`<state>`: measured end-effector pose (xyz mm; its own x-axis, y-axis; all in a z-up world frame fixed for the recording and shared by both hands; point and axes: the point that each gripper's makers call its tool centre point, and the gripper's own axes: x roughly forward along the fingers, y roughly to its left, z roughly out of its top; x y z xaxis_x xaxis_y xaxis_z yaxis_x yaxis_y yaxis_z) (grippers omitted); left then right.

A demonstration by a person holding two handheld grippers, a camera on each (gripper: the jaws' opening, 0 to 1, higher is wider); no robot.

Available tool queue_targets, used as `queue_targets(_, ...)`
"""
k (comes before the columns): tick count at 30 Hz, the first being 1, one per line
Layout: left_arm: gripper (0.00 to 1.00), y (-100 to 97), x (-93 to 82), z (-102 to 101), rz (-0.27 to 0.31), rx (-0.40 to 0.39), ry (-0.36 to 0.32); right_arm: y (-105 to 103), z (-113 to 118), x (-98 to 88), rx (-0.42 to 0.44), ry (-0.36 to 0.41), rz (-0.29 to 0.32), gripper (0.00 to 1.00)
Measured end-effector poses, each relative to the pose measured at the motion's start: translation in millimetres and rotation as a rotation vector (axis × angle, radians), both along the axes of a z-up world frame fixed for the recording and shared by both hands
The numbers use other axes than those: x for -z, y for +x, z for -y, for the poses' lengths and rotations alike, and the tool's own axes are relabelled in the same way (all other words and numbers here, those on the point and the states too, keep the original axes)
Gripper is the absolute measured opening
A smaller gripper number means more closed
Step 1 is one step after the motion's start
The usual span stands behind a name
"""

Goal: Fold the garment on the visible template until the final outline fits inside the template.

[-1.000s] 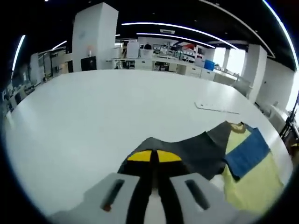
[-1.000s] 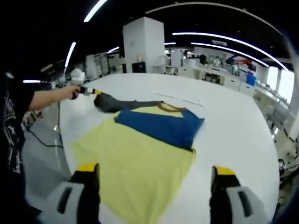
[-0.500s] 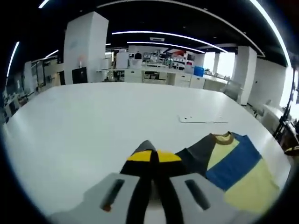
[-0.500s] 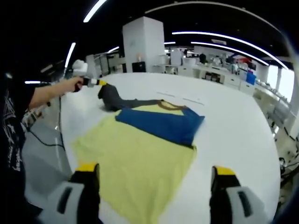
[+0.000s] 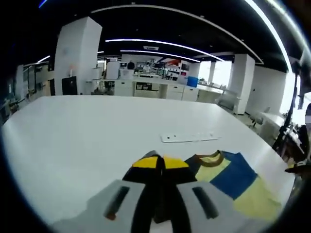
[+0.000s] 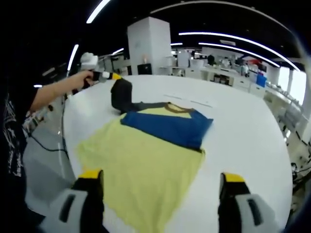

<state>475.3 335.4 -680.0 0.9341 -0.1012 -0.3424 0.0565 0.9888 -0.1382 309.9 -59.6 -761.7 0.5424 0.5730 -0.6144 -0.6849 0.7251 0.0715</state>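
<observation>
A yellow T-shirt (image 6: 146, 162) lies flat on the white table (image 6: 243, 121), with its blue sleeve (image 6: 170, 127) folded across the chest. My left gripper (image 6: 114, 76), held out by a person's arm (image 6: 56, 92), is shut on the end of the dark grey sleeve (image 6: 121, 96) and holds it up off the table. In the left gripper view that gripper (image 5: 160, 162) pinches the dark cloth (image 5: 163, 194), and the shirt (image 5: 233, 182) lies to the right. My right gripper (image 6: 161, 175) hangs open above the shirt's hem, touching nothing.
Pale template marks (image 5: 189, 137) lie on the table beyond the collar, and the same template marks (image 6: 187, 102) show faintly in the right gripper view. The table edge (image 6: 68, 145) runs close on the person's side. Desks and a white pillar (image 6: 149, 46) stand far behind.
My left gripper has lifted the grey sleeve off the table and carried it toward the shirt's body. The right gripper has stayed in place and open.
</observation>
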Motion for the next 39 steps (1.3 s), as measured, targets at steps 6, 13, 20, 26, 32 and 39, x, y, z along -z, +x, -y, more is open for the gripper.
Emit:
queue_targets(6, 0.0, 7.9, -9.1, 23.5, 0.02, 0.033, -0.024, 0.6, 0.6, 0.9, 0.002, 0.001, -0.002, 1.0)
queue_targets(13, 0.0, 15.1, -10.2, 51.8, 0.027, 0.084, -0.042, 0.0, -0.9, 1.3, 0.004, -0.001, -0.005, 1.0)
queue_targets(20, 0.0, 18.8, -7.3, 99.9, 0.03, 0.16, -0.047, -0.2, -1.4, 2.7, 0.003, -0.004, -0.01, 1.0)
queue_targets(26, 0.0, 17.6, 6.5, 133.4, 0.01, 0.219, -0.011, -2.2, -0.5, 4.0, 0.002, -0.012, -0.017, 1.0)
queue_targets(32, 0.0, 12.8, 30.6, 163.5, -0.026, 0.276, 0.016, -3.9, 0.6, 5.2, 0.005, -0.025, -0.025, 1.0)
queue_targets(39, 0.0, 5.0, 79.9, 193.1, -0.097, 0.341, 0.083, -3.9, 2.3, 7.7, 0.009, -0.027, -0.033, 1.0)
